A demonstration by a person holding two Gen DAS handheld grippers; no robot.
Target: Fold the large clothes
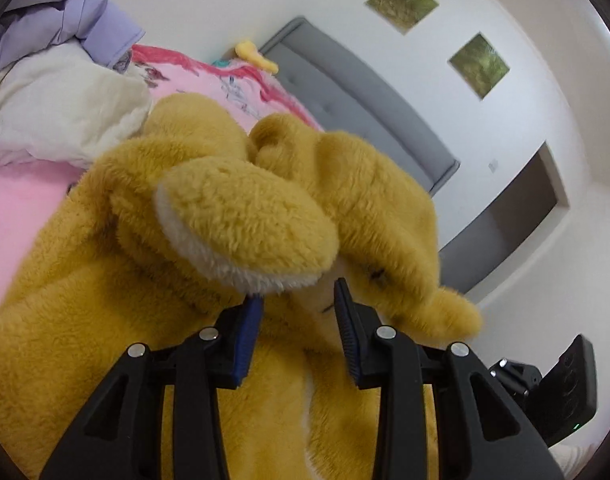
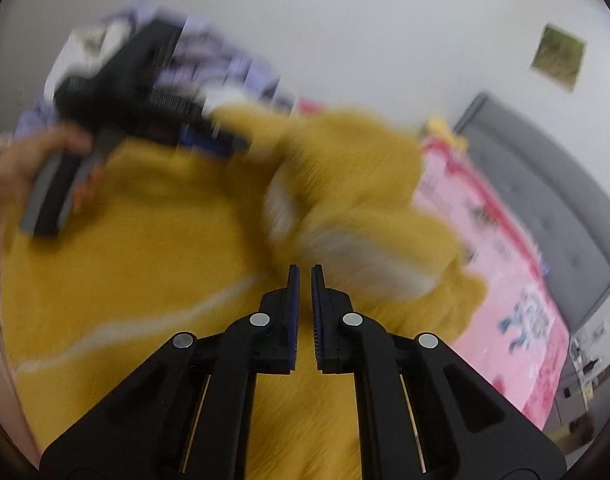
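Garment: mustard plush garment (image 1: 105, 300) lies on the pink bedspread (image 1: 21, 208), spreading under and ahead of both claws.
Left claw (image 1: 299, 300): part spread, with a bunched fold of the plush between its blue pads (image 1: 247, 340); a white-lined flap (image 1: 241, 236) hangs just over its tips, hiding whether the pads press on the cloth.
Right claw (image 2: 305, 276): clenched, only a thin slit between the pads, nothing visibly between them; plush lies just past its tips.
Left view only: cream cloth (image 1: 61, 116) and lilac cloth (image 1: 65, 20) heaped beyond the garment to the claw's left; grey headboard (image 1: 365, 100) ahead to its right.
Right view only: a hand (image 2: 29, 172) holding the left claw's handle, ahead and left of the right claw; white seam line (image 2: 145, 328) across the plush.
Hard to make out: right view is smeared by blur; garment edges are cut off at the frame bottom.
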